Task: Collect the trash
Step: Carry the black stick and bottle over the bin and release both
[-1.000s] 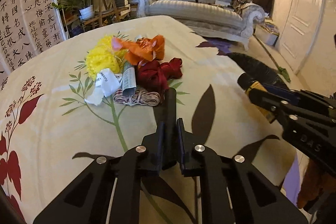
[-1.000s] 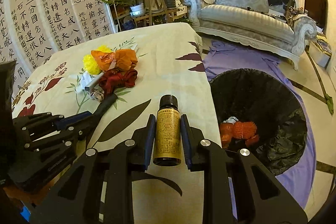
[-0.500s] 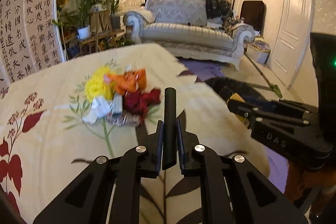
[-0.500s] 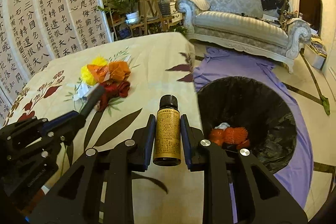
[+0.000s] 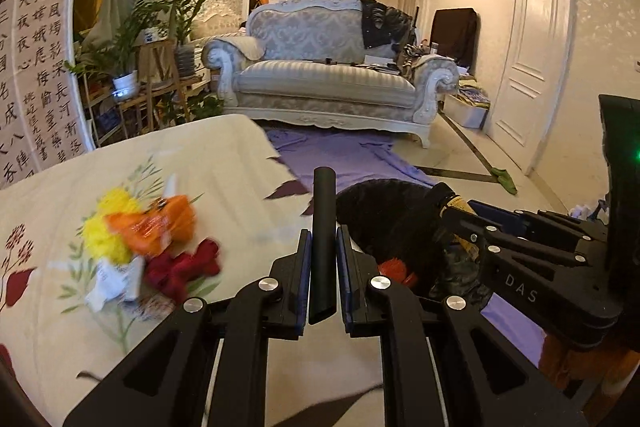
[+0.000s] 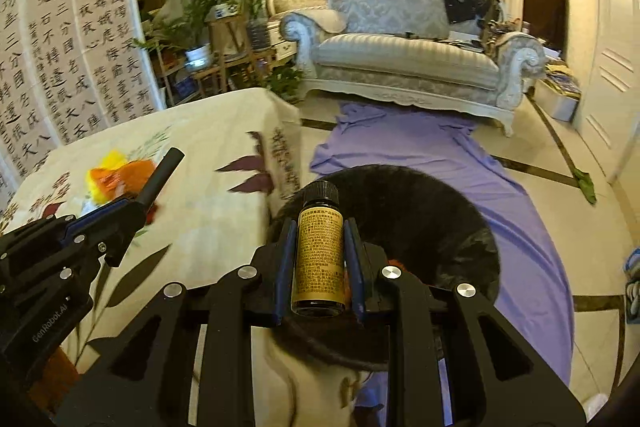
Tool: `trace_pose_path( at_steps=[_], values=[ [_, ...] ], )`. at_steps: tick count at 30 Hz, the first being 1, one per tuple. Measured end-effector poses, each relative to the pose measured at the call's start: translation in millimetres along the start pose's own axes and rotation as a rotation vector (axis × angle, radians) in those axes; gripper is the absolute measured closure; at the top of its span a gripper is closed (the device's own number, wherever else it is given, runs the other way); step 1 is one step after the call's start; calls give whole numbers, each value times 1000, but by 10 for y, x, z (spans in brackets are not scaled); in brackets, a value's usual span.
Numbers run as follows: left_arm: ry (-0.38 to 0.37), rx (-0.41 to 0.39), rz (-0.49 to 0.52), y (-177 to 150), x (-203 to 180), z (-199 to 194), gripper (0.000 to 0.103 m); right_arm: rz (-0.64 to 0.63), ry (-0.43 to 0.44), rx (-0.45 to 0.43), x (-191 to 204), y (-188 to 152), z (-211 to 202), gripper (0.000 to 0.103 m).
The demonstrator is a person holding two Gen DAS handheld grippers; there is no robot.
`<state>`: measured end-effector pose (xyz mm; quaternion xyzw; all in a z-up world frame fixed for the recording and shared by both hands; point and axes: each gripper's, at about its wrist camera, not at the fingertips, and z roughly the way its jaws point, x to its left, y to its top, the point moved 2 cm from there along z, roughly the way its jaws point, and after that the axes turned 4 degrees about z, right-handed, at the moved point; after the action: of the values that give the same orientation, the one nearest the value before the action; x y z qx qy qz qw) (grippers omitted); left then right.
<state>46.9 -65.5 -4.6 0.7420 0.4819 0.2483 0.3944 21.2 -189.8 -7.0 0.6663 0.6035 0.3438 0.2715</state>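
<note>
Two tools carry trash toward the bin: the right tool is clamped on a small brown bottle just over the black-lined bin beside the desk's right edge, and the left tool grips a black tube. Next, I judge, each should open over the bin. More scraps lie near the desk's far edge.
</note>
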Motion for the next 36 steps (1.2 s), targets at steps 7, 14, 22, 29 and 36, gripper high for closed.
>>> trace_pose_path(
  at_steps=[7, 14, 22, 29, 36],
  values=[
    [-10, 27, 35, 165, -183, 323, 89, 16, -37, -17, -230, 102, 129, 79],
    [-15, 54, 71, 233, -326, 567, 89, 37, -48, -15, -405, 157, 288, 79],
    [-10, 94, 99, 252, -405, 813, 89, 56, -52, -5, -567, 197, 427, 79],
    [-10, 124, 73, 236, -349, 871, 58, 89, -60, -4, -698, 222, 473, 67],
    [1, 110, 63, 235, -328, 815, 44, 110, -78, -14, -758, 220, 421, 60]
  ],
)
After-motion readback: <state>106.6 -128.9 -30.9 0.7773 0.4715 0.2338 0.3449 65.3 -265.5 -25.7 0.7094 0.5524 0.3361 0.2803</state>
